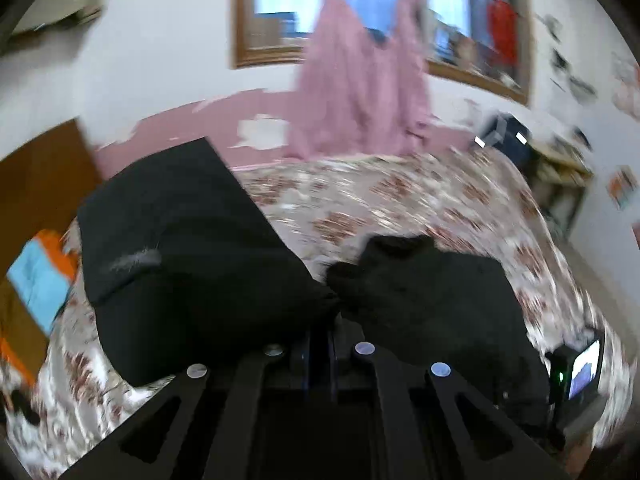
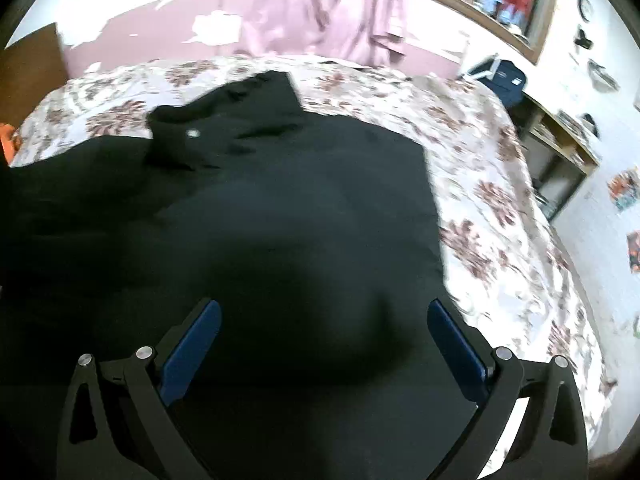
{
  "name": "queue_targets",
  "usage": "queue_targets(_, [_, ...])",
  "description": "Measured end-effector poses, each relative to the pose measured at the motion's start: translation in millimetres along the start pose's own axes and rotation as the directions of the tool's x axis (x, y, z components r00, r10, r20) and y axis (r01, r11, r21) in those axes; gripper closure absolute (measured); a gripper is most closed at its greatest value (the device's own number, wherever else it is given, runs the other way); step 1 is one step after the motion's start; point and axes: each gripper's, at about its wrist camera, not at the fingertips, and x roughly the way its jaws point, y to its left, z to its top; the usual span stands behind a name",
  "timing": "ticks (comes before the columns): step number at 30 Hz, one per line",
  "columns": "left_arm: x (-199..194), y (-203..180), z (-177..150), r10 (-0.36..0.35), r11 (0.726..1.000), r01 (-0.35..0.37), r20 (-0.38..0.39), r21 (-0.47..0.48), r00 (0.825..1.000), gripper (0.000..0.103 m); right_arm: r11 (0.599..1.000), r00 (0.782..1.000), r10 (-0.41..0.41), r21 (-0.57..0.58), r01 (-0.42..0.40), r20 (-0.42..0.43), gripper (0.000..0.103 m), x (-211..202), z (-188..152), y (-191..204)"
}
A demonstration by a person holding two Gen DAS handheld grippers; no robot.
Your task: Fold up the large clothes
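A large black garment (image 2: 288,208) lies spread on a floral bed cover (image 2: 500,208), its collar with a pale button toward the far left. My right gripper (image 2: 320,336) is open just above the cloth, blue pads (image 2: 456,344) wide apart, holding nothing. In the left wrist view my left gripper (image 1: 320,336) is shut on a bunched fold of the black garment (image 1: 192,248), and a flap of it is lifted up to the left. The right gripper's camera unit (image 1: 580,372) shows at the lower right.
A pink curtain (image 1: 360,80) hangs before a wood-framed window behind the bed. A wooden shelf (image 2: 560,152) with a dark bag (image 2: 504,80) stands right of the bed. Orange and blue cloth (image 1: 40,276) lies at the left, by a brown headboard.
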Motion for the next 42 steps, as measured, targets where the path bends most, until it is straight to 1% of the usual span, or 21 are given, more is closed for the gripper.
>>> queue_targets(5, [22, -59, -15, -0.086, 0.986, 0.101, -0.113, 0.135, 0.99, 0.097, 0.998, 0.998, -0.052, 0.042, 0.053, -0.032, 0.002, 4, -14, -33])
queue_targets(8, [44, -94, -30, -0.097, 0.967, 0.142, -0.208, 0.213, 0.973, 0.096, 0.994, 0.996, -0.082, 0.066, 0.085, -0.044, 0.002, 7, -23, -52])
queue_targets(10, [53, -109, -41, -0.11, 0.957, 0.171, -0.249, 0.236, 0.962, 0.096, 0.992, 0.994, -0.092, 0.084, 0.097, -0.052, 0.002, 9, -29, -61])
queue_targets(14, [68, -132, -68, -0.131, 0.936, 0.229, -0.343, 0.266, 0.93, 0.096, 0.989, 0.994, -0.082, 0.122, 0.09, -0.071, 0.002, 12, -42, -78])
queue_targets(15, [74, -138, -73, -0.129, 0.932, 0.242, -0.376, 0.27, 0.918, 0.096, 0.988, 0.995, -0.075, 0.127, 0.083, -0.071, 0.002, 12, -45, -81])
queue_targets(18, [92, -150, -92, -0.114, 0.933, 0.269, -0.51, 0.241, 0.853, 0.096, 0.988, 0.997, -0.036, 0.146, 0.047, -0.071, 0.002, 13, -50, -89])
queue_targets(20, [98, -152, -103, -0.12, 0.933, 0.288, -0.566, 0.217, 0.816, 0.096, 0.986, 0.997, 0.009, 0.166, 0.003, -0.072, 0.002, 16, -52, -95])
queue_targets(22, [100, -153, -114, -0.118, 0.931, 0.298, -0.599, 0.211, 0.792, 0.091, 0.98, 0.995, 0.063, 0.195, -0.047, -0.076, 0.002, 19, -54, -99])
queue_targets(23, [100, -154, -119, -0.126, 0.929, 0.309, -0.611, 0.204, 0.782, 0.081, 0.972, 0.992, 0.102, 0.219, -0.083, -0.079, 0.002, 22, -53, -102])
queue_targets(24, [102, -157, -122, -0.14, 0.927, 0.322, -0.62, 0.193, 0.772, 0.065, 0.967, 0.989, 0.124, 0.235, -0.101, -0.082, 0.002, 23, -55, -102])
queue_targets(25, [101, -157, -125, -0.157, 0.924, 0.338, -0.629, 0.178, 0.762, 0.055, 0.958, 0.985, 0.15, 0.257, -0.123, -0.089, 0.002, 26, -56, -103])
queue_targets(26, [99, -157, -128, -0.178, 0.922, 0.352, -0.632, 0.161, 0.755, 0.035, 0.947, 0.978, 0.182, 0.287, -0.146, -0.101, 0.002, 30, -55, -105])
queue_targets(27, [98, -156, -127, -0.185, 0.922, 0.355, -0.63, 0.154, 0.754, 0.027, 0.938, 0.974, 0.201, 0.309, -0.16, -0.108, 0.002, 33, -56, -104])
queue_targets(28, [95, -155, -127, -0.193, 0.923, 0.356, -0.623, 0.147, 0.758, 0.027, 0.928, 0.97, 0.218, 0.329, -0.171, -0.111, 0.002, 35, -57, -104])
queue_targets(30, [92, -152, -129, -0.208, 0.923, 0.362, -0.626, 0.129, 0.751, 0.027, 0.906, 0.96, 0.256, 0.374, -0.198, -0.11, 0.002, 40, -56, -105])
queue_targets(31, [90, -147, -130, -0.2, 0.931, 0.346, -0.623, 0.121, 0.756, 0.027, 0.896, 0.957, 0.271, 0.392, -0.209, -0.108, 0.002, 42, -56, -105])
queue_targets(33, [86, -138, -127, -0.167, 0.952, 0.288, -0.608, 0.106, 0.776, 0.027, 0.882, 0.951, 0.286, 0.418, -0.216, -0.112, 0.002, 45, -54, -104])
queue_targets(35, [77, -124, -125, -0.189, 0.957, 0.283, -0.588, 0.07, 0.787, 0.027, 0.873, 0.946, 0.298, 0.437, -0.217, -0.127, 0.002, 47, -51, -100])
queue_targets(39, [59, -85, -122, -0.262, 0.961, 0.267, -0.548, -0.073, 0.795, 0.025, 0.852, 0.937, 0.33, 0.463, -0.244, -0.115, 0.002, 42, -40, -87])
queue_targets(40, [57, -74, -123, -0.271, 0.961, 0.252, -0.542, -0.112, 0.795, 0.025, 0.849, 0.935, 0.338, 0.463, -0.253, -0.109, 0.002, 39, -36, -82])
queue_targets(42, [55, -46, -126, -0.262, 0.964, 0.185, -0.543, -0.193, 0.798, 0.02, 0.845, 0.928, 0.359, 0.455, -0.279, -0.096, 0.002, 34, -29, -68])
